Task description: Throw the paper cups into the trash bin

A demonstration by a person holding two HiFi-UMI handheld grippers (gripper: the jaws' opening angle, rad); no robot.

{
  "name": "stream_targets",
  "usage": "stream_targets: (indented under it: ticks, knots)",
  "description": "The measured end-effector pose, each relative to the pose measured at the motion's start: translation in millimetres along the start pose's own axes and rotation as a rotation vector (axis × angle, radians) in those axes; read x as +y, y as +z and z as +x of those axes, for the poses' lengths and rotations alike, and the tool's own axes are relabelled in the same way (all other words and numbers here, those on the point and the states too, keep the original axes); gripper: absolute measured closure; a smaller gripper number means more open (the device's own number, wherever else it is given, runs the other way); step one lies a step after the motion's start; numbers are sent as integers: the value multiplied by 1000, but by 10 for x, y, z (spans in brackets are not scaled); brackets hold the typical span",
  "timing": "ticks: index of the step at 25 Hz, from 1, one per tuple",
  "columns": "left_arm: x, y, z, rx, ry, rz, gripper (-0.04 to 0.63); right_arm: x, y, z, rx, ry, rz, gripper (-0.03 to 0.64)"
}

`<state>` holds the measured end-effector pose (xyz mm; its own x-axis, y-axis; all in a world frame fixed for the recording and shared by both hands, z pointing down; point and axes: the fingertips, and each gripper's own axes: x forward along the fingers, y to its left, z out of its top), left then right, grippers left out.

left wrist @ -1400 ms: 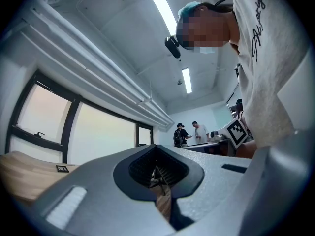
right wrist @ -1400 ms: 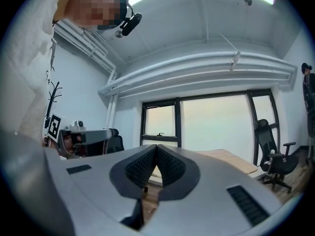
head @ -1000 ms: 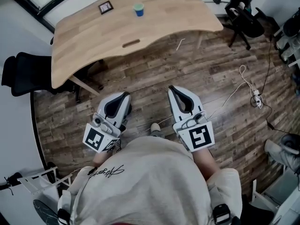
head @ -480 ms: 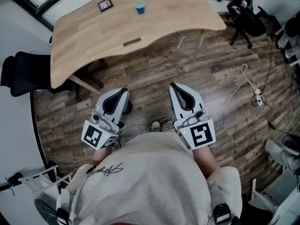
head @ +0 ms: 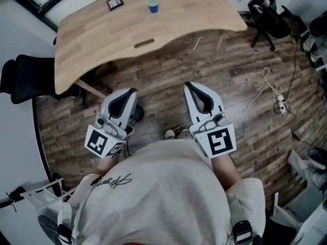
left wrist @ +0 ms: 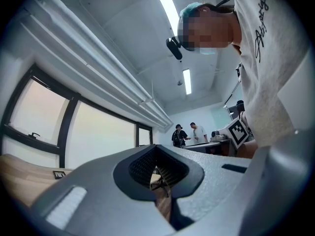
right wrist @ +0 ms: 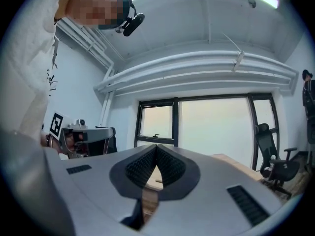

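The person holds both claws out in front of the waist, side by side and apart, tips pointing forward towards the worktop (head: pixel 102 40), marker cubes nearest the body. The left claw (head: pixel 129 93) has its jaws pressed together with nothing between them, as the left gripper view shows. The right claw (head: pixel 190 87) is likewise closed tip to tip and empty. Both hang over the wooden floor (head: pixel 168 70), short of the worktop's near edge. A shoe (head: pixel 169 135) shows between them, just ahead of the pale shirt (head: pixel 163 198).

A white cable (head: pixel 265 93) trails over the floor to the right. A black chair (head: pixel 25 78) stands at the worktop's left end, and another chair (head: pixel 268 19) stands off its right end. On the worktop, a slot (head: pixel 143 44) is cut near the front edge. The paper cup (head: pixel 152 5), blue with a green top, stands upright near the far edge, well apart from both claws, with a small framed card (head: pixel 115 3) lying to its left. No object lies between the claws and the cup.
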<state>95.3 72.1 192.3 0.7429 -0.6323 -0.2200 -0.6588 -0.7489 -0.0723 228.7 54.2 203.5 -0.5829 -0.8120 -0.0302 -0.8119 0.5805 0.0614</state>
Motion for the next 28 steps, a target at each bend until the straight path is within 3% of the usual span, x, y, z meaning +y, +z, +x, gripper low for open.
stream_targets:
  ticks: [7, 17, 28]
  knots:
    - [-37, -77, -82, 9, -9, -5, 592, 104, -25, 25, -1, 11, 17, 606]
    - [-72, -193, -141, 24, -16, -23, 592, 13, 69, 25, -32, -49, -2, 606]
    - [112, -179, -61, 25, 31, 8, 592, -82, 42, 218, -58, -3, -6, 606]
